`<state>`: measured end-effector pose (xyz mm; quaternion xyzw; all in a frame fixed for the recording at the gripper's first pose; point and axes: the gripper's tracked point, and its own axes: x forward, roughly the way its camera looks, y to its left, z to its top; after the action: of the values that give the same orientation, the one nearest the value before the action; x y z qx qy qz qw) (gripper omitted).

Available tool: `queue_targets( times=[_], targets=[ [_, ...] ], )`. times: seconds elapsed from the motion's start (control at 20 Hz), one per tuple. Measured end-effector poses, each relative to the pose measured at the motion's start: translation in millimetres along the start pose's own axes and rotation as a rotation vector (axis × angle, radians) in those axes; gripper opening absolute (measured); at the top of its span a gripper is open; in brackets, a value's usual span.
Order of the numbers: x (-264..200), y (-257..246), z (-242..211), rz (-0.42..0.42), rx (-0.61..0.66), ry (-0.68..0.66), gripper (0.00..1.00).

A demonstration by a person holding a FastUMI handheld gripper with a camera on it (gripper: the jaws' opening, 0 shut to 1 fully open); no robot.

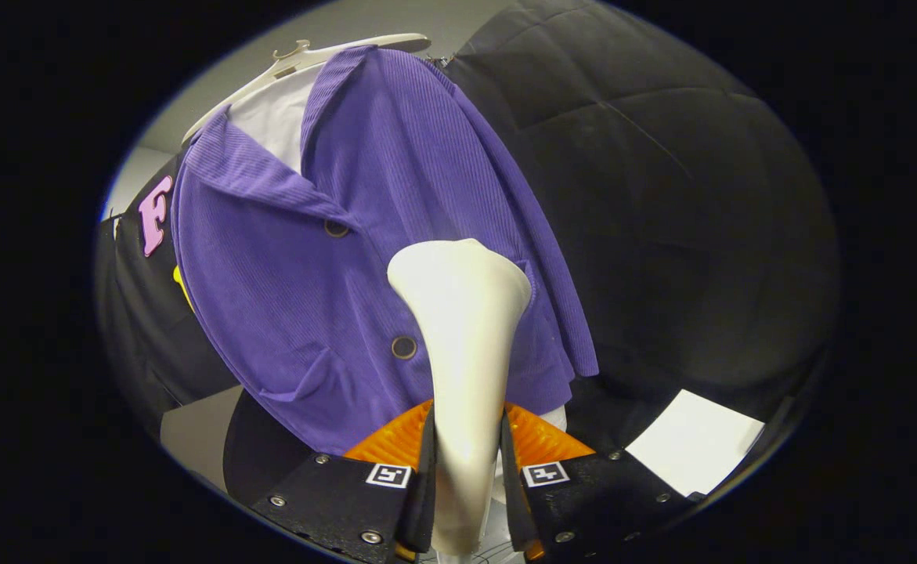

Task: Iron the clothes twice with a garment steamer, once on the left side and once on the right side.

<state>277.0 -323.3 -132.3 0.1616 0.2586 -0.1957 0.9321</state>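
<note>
Gripper view: fingers (466, 470) closed to a narrow gap, both pressing the white steamer (462, 345) by its handle, held upright between them. Steamer head flared out just ahead of the fingertips, in front of the purple shirt (301, 274) near its lower button; contact with the cloth impossible to tell. Shirt hanging beyond the fingers on a white hanger (309, 56), a white garment (278, 117) showing at the collar. Best done, probably, by keeping the head flat and close to the fabric, gliding slowly along one side without tilting or snagging the button.
</note>
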Motion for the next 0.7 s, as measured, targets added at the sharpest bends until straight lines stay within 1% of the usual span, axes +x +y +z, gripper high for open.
queue_targets(
  times=[0.15, 0.45, 0.7],
  targets=[
    [4.0, -2.5, -27.2, -0.017, -0.004, 0.043, 0.37],
    [26.2, -12.6, -103.9, -0.044, -0.03, 0.163, 0.37],
    [23.2, -17.2, -161.9, -0.049, -0.045, 0.245, 0.38]
  ],
)
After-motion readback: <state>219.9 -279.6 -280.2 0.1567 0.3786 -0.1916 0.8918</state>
